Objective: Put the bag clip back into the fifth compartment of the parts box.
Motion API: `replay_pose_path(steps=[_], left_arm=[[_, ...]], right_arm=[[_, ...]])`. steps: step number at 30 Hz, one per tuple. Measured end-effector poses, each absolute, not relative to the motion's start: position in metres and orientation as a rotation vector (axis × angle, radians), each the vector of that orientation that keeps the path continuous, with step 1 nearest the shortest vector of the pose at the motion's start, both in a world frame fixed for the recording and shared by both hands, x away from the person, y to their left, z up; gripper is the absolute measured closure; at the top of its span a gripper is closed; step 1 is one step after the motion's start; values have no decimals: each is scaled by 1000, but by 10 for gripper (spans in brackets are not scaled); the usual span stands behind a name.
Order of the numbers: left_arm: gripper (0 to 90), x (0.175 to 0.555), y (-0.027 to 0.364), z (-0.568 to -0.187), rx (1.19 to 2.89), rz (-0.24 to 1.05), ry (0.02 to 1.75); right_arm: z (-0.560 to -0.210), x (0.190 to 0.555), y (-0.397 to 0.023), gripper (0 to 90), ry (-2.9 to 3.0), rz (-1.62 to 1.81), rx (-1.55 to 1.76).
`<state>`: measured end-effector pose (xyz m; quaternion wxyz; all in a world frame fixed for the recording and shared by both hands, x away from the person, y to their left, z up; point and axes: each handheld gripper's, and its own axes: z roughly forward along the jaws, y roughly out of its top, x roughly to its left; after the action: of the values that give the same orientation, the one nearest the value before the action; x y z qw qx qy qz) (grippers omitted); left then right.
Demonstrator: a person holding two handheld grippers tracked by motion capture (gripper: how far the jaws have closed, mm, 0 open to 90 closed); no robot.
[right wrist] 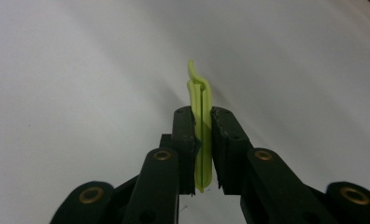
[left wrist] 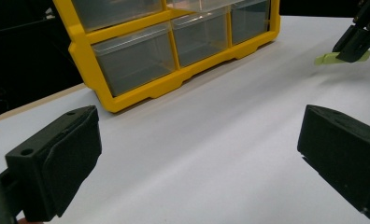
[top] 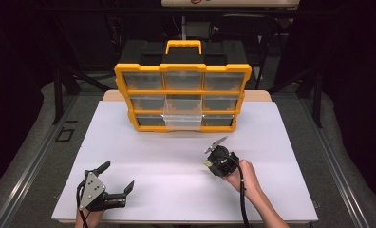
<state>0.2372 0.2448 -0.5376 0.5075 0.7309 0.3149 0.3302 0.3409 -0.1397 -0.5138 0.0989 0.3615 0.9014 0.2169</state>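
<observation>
1. White board [top: 176,180] covers the table, with dark surroundings on every side.
2. A yellow organizer [top: 183,97] stands upright at the far middle of the board, a black case behind it and a yellow handle [top: 183,46] on top.
3. Its front shows three rows of clear drawers; the middle drawer [top: 183,121] of the bottom row sticks out toward the person.
4. The left gripper [top: 116,176] rests near the board's front left corner, held by a hand at the edge, a grey plate [top: 91,189] on top.
5. Its jaws stand wide apart with nothing between them; in the left gripper view bare board lies between the two black pads [left wrist: 57,163].
6. The right gripper [top: 213,153] is held by the right hand [top: 245,178] right of centre, in front of the organizer and well apart from it.
7. Its jaws are closed on a thin light-green clip [right wrist: 201,126], which stands edge-on between them, its curved tip poking beyond the pads over the board.
8. From the left gripper view the clip [left wrist: 328,58] shows as a small green strip under the far gripper.
</observation>
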Motion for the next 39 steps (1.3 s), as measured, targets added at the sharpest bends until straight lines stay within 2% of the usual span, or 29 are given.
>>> replay_pose_path(steps=[39], left_arm=[[0,237,245,-538,1765,795,758]], right_arm=[[-499,376,-148,801,2661,569,1125]])
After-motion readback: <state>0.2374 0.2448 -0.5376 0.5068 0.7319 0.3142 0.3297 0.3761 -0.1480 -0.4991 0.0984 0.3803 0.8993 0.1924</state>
